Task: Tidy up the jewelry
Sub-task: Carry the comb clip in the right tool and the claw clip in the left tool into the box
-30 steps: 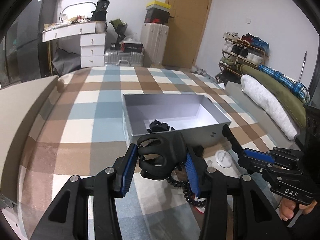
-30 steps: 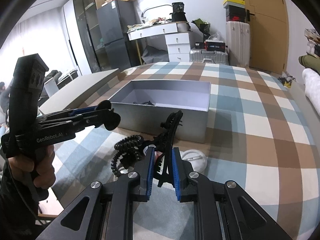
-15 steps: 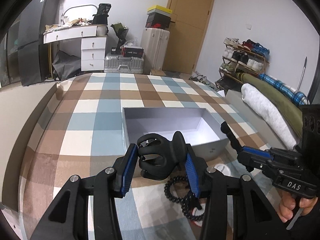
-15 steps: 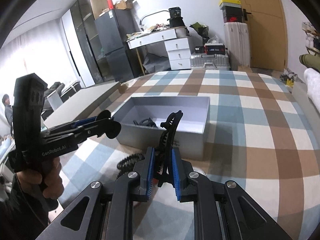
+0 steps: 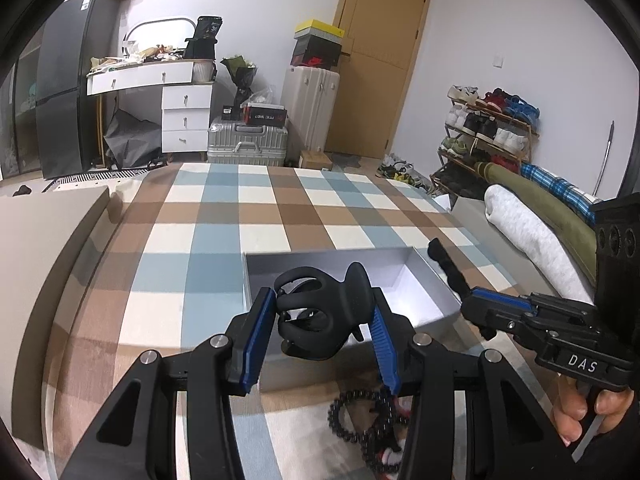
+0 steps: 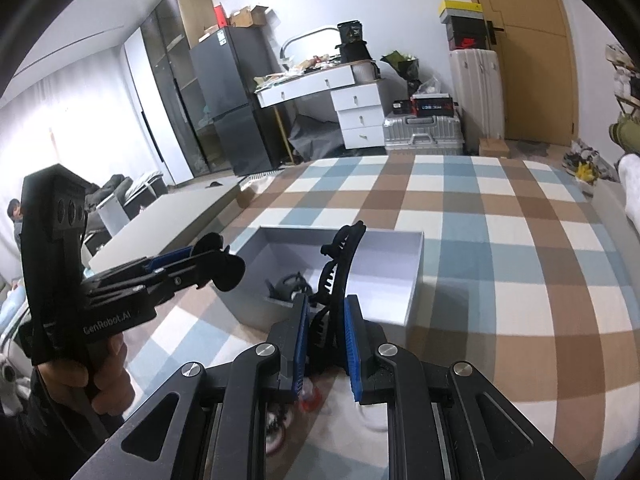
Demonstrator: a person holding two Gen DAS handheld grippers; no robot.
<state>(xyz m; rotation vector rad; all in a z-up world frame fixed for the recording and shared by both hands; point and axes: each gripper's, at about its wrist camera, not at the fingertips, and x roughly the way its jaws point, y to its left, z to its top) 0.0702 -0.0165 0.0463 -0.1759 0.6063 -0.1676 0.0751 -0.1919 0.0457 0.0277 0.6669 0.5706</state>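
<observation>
My L gripper [image 5: 320, 320] pinches black claw clip [image 5: 320, 316]; R gripper [image 6: 326, 340] clamps thin black hair clip [image 6: 340, 264], both above grey box [image 6: 412, 280].

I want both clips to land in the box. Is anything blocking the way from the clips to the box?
Nothing visible does. The left gripper holds a round black claw clip and the right gripper a long black hair clip, both up in front of the open grey box. Only its near wall lies ahead; something dark already sits inside.
</observation>
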